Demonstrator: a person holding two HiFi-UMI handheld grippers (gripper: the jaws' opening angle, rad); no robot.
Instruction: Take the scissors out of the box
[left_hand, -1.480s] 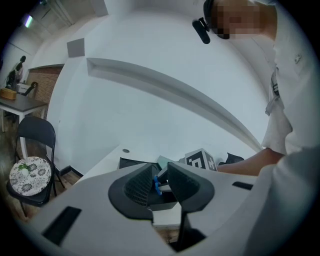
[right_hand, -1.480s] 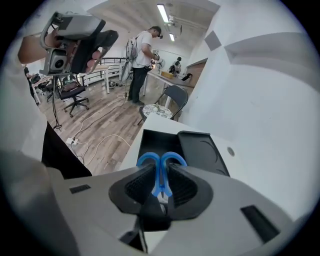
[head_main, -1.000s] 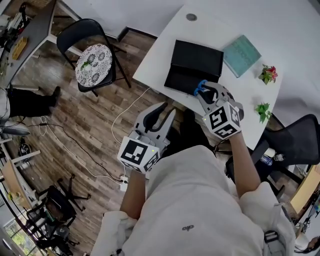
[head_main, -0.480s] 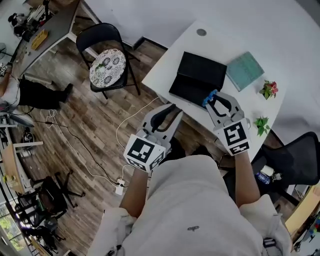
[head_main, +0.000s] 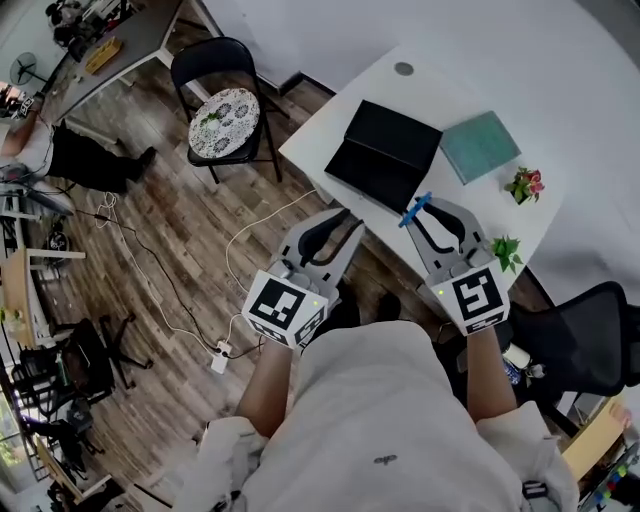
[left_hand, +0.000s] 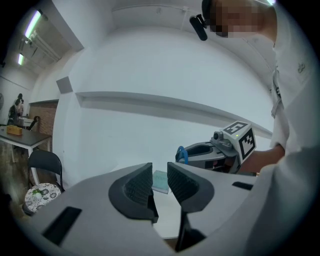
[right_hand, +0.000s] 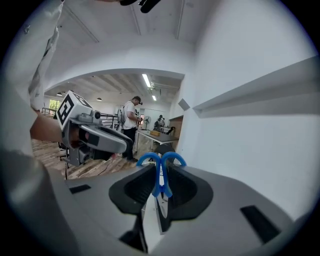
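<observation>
Scissors (right_hand: 161, 171) held clear of the box (head_main: 385, 155)
Right hand-held gripper (right_hand: 160, 192) pinches them below the handle loops; probably light, stiff, slippery. Left hand-held gripper (left_hand: 159, 181) slightly parted, empty.

scissors (head_main: 413, 212) x1, box (head_main: 385, 155) x1, plants (head_main: 525, 185) (head_main: 503, 250) x2

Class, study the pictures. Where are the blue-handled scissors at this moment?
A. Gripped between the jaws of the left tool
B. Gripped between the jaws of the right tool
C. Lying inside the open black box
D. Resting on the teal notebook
B: the right gripper view shows the scissors clamped between its jaws, and the head view shows the right tool holding them clear of the black box.
</observation>
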